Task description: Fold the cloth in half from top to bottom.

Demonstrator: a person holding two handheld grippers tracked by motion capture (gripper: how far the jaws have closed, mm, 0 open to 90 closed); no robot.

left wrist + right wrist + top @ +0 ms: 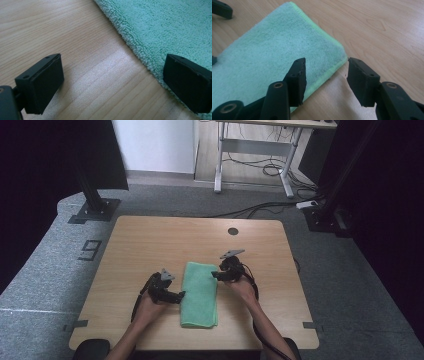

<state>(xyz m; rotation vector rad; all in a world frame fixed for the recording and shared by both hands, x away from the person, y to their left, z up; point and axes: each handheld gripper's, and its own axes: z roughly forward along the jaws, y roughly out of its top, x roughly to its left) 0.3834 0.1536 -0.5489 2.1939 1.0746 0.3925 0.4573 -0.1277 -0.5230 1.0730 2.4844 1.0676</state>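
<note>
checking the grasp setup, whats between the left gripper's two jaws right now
In the left gripper view, bare wooden table and the fuzzy edge of the green towel lie between the open left gripper jaws.

Fluffy green terry towel (199, 294) lies on matt woodgrain table (150, 245).

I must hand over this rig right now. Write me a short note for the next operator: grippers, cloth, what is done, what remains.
Left gripper: open, empty, jaws straddling the left long edge of the green towel.
Right gripper: open, empty, jaws at the towel's far right corner.
Towel: lies flat, folded into a long strip, mid-table, nearer the person's side.
Done: towel looks already folded at least once.
Left: probably grip both edges and fold again; nothing is gripped yet.
</note>
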